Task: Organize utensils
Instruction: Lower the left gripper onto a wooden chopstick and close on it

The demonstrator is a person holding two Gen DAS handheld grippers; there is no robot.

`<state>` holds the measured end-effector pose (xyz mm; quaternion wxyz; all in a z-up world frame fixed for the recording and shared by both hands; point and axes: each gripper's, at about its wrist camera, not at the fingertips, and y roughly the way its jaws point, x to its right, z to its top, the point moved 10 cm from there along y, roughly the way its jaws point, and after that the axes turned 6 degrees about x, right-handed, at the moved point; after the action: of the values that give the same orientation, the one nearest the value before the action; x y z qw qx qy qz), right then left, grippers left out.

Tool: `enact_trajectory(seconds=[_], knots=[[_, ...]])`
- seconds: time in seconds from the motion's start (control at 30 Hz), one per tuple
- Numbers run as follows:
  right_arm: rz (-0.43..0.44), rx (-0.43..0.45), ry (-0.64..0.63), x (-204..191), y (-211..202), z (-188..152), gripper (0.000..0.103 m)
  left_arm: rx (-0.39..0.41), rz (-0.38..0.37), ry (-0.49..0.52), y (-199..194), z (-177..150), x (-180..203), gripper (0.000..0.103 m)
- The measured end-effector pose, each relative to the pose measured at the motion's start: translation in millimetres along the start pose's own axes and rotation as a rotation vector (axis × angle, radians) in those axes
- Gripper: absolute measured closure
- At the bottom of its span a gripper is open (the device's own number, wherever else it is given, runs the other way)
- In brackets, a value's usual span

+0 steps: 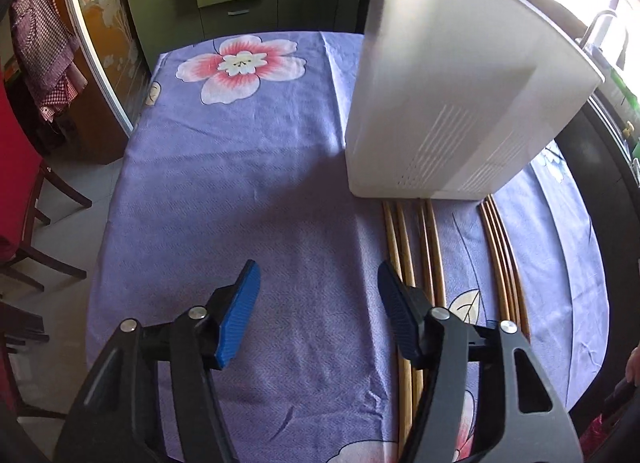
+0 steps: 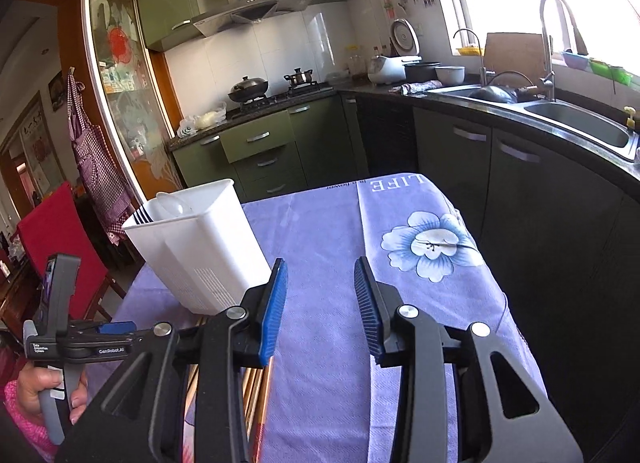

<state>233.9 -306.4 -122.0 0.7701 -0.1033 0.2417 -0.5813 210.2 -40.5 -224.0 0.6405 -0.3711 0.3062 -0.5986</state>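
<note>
A white plastic utensil holder (image 1: 460, 95) stands on the purple flowered tablecloth (image 1: 248, 191); in the right wrist view (image 2: 200, 247) it holds forks and a white spoon. Several wooden chopsticks (image 1: 404, 239) lie on the cloth in front of the holder, with another bundle (image 1: 500, 247) further right. My left gripper (image 1: 318, 313) is open and empty, hovering just left of the chopsticks. My right gripper (image 2: 320, 311) is open and empty above the cloth, right of the holder; chopsticks (image 2: 256, 387) show under its left finger.
A red chair (image 2: 52, 239) stands left of the table. Green kitchen cabinets (image 2: 260, 151) and a stove lie beyond the far edge. A dark counter with a sink (image 2: 580, 131) runs along the right. The hand holding the left gripper (image 2: 60, 343) is at left.
</note>
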Motion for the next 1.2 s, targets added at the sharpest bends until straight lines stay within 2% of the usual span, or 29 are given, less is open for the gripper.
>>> enact_trajectory(seconds=[0.03,0.17,0.2,0.3,0.57,0.9,0.97,1.03,1.2], knots=[[0.001,-0.009,0.007,4,-1,-4,0.068,-0.015,0.007,0.008,4,-2,2,0.053],[0.002,-0.026,0.035,18,-3,-13,0.068,-0.064,0.020,0.013,18,-6,7,0.058],[0.004,-0.025,0.042,20,-4,-13,0.068,-0.069,0.031,0.019,21,-6,7,0.063],[0.008,-0.026,0.056,25,-6,-14,0.068,-0.077,0.043,0.028,23,-3,10,0.065],[0.014,-0.025,0.086,32,-9,-12,0.068,-0.059,0.037,0.039,11,3,25,0.065],[0.015,-0.020,0.105,38,-14,-9,0.068,-0.095,0.032,0.041,17,-1,30,0.065],[0.013,-0.017,0.111,40,-14,-8,0.068,-0.096,0.016,0.031,17,0,30,0.063],[0.013,-0.019,0.114,40,-13,-9,0.068,-0.082,0.010,0.021,14,3,30,0.057],[0.021,-0.029,0.119,38,-10,-10,0.068,-0.080,0.009,0.041,13,3,33,0.056]])
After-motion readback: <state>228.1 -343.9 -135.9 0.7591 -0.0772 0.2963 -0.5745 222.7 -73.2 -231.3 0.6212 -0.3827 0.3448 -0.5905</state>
